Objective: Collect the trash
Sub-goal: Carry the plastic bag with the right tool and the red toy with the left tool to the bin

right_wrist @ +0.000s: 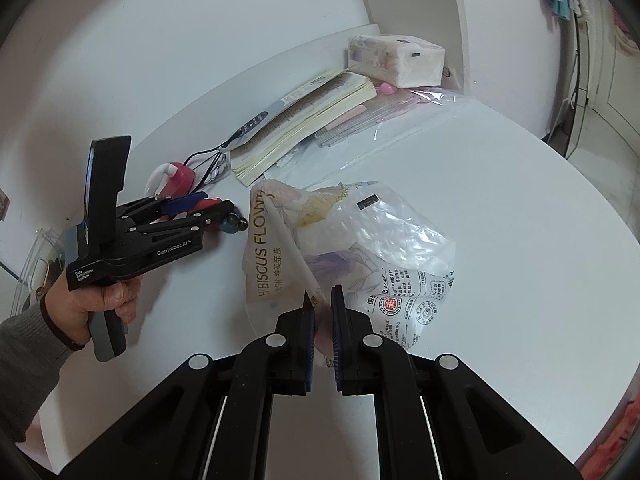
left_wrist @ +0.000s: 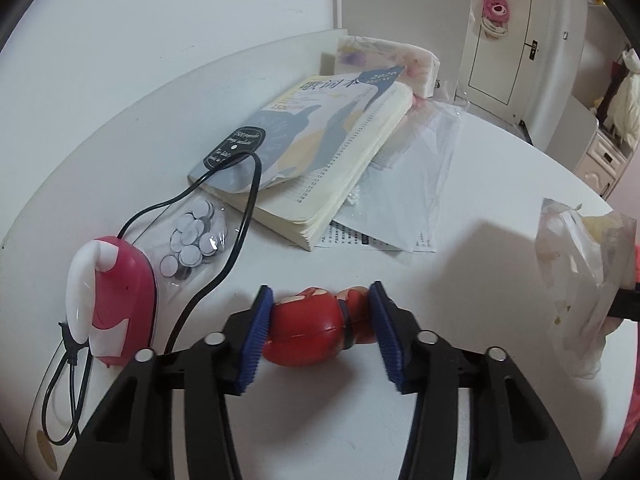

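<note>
A red toy figure (left_wrist: pixel 308 324) lies on the white round table (left_wrist: pixel 480 208). My left gripper (left_wrist: pixel 320 292) is shut on it, with one blue pad against its round body and the other against its smaller end. From the right wrist view the left gripper (right_wrist: pixel 224 208) is seen held by a hand (right_wrist: pixel 92 300), with the toy (right_wrist: pixel 211 201) between its fingers. My right gripper (right_wrist: pixel 323 294) is shut on the edge of a crumpled plastic tissue wrapper (right_wrist: pixel 360 232) printed with flowers, which holds some scraps. This wrapper (left_wrist: pixel 580 272) hangs at the right edge of the left wrist view.
A pink and white corded device (left_wrist: pixel 116 292) and a clear bag of round discs (left_wrist: pixel 192 240) lie left of the toy. Behind them are a thick book (left_wrist: pixel 320 152), papers in clear sleeves (left_wrist: pixel 420 168) and a tissue pack (right_wrist: pixel 396 58). The table's edge curves round on the right.
</note>
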`<state>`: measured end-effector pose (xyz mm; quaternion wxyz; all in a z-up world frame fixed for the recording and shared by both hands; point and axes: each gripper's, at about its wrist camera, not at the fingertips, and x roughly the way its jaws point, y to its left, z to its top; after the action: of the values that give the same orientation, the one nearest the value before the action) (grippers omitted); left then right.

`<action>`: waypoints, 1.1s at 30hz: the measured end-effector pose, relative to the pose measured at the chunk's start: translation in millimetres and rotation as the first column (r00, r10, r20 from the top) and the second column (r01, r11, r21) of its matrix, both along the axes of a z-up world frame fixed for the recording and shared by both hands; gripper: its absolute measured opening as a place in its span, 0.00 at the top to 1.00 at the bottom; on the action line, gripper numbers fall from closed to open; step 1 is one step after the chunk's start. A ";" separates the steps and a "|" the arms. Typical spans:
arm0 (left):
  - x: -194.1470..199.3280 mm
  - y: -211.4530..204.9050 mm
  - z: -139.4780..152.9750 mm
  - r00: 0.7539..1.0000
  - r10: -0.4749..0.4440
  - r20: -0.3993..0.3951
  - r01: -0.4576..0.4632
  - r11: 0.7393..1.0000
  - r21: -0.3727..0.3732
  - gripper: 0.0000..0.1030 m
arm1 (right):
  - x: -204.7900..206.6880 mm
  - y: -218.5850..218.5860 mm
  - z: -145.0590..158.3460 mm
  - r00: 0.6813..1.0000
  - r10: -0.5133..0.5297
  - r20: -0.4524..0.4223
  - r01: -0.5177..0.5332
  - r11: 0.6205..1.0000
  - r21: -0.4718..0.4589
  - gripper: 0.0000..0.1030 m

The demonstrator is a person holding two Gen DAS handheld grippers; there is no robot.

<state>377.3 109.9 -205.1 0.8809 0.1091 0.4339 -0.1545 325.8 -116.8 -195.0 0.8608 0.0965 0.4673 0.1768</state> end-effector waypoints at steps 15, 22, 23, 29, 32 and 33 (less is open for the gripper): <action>-18.2 7.2 12.0 0.999 0.008 -0.043 -0.010 0.998 -0.056 0.86 | -8.6 -3.8 7.0 1.000 -0.015 0.027 0.015 1.000 0.013 0.92; -25.0 4.3 15.5 0.996 -0.020 -0.084 0.013 0.996 -0.084 0.87 | -14.8 -12.0 10.0 0.999 -0.037 0.034 0.037 0.999 0.012 0.92; -27.2 2.8 17.4 0.996 -0.025 -0.082 0.017 0.996 -0.090 0.87 | -15.5 -13.2 10.2 0.999 -0.041 0.035 0.040 0.999 0.014 0.92; -47.0 -6.6 34.2 0.996 -0.039 -0.075 0.029 0.991 -0.128 0.87 | -22.1 -19.6 12.7 0.998 -0.048 0.040 0.048 0.999 0.023 0.92; -60.0 -16.7 44.3 0.996 -0.059 -0.069 0.048 0.989 -0.139 0.87 | -27.7 -24.4 14.5 0.998 -0.052 0.044 0.050 0.998 0.030 0.92; -65.6 -21.8 47.5 0.995 -0.067 -0.068 0.057 0.988 -0.140 0.87 | -31.2 -27.3 15.5 0.997 -0.054 0.046 0.053 0.998 0.033 0.92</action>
<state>311.7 88.0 -157.6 0.8648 0.0556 0.4503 -0.2153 294.6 -144.1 -179.5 0.8743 0.1184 0.4415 0.1634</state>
